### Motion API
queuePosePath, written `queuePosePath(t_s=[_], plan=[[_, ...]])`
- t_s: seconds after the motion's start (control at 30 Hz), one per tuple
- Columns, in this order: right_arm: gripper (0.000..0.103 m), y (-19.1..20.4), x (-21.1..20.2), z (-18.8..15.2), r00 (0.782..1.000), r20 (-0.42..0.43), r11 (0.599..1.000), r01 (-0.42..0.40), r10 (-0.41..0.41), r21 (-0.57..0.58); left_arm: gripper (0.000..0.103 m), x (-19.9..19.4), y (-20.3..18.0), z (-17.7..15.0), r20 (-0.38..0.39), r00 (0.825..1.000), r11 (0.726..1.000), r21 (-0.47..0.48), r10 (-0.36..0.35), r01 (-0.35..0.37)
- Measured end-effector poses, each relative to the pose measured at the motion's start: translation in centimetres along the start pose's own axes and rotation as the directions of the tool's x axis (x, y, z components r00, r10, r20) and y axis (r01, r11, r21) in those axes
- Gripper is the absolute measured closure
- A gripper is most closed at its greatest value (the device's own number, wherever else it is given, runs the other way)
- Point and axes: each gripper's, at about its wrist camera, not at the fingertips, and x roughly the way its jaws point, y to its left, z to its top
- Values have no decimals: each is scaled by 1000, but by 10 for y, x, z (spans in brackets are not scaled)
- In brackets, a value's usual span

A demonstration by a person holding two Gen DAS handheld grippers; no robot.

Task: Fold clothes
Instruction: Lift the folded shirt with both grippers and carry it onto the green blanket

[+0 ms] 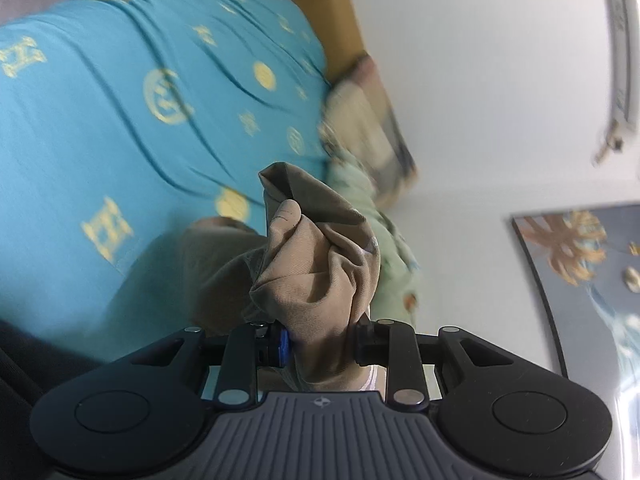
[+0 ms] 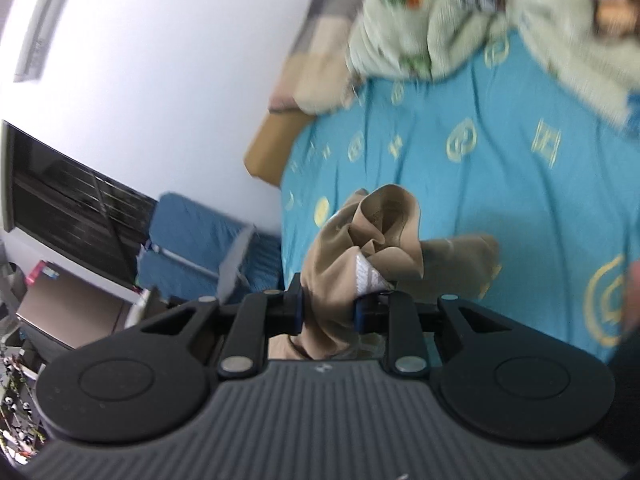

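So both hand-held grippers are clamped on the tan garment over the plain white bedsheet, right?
Not quite: the bedsheet is turquoise with gold emblems, as both wrist views show. Left hand-held gripper and right hand-held gripper are indeed clamped on the tan garment.

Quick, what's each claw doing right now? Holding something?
Left gripper: closed on bunched tan garment.
Right gripper: closed on the same kind of tan fabric.

Green bedding motion-blurred, cut off at top edge; wall picture cropped.
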Motion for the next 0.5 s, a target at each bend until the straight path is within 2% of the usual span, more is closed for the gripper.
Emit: queuePosePath(t_s=[0.13, 0.23, 0.4, 0.5], plan=[[77, -2, -50, 28, 997, 72, 1000, -19, 19, 0, 74, 13, -51, -37, -59, 998, 995, 86, -38, 43], [77, -8, -90, 53, 991, 135, 1000, -17, 16, 5, 74, 40, -91, -67, -116, 992, 984, 166, -44, 63], [77, -34, -139, 114, 974, 225, 999, 28, -34, 33, 74, 124, -153, -118, -231, 973, 954, 287, -16, 84], [77, -55, -148, 159, 959, 273, 996, 66, -78, 53, 74, 189, -185, -146, -290, 957, 932, 349, 11, 95]])
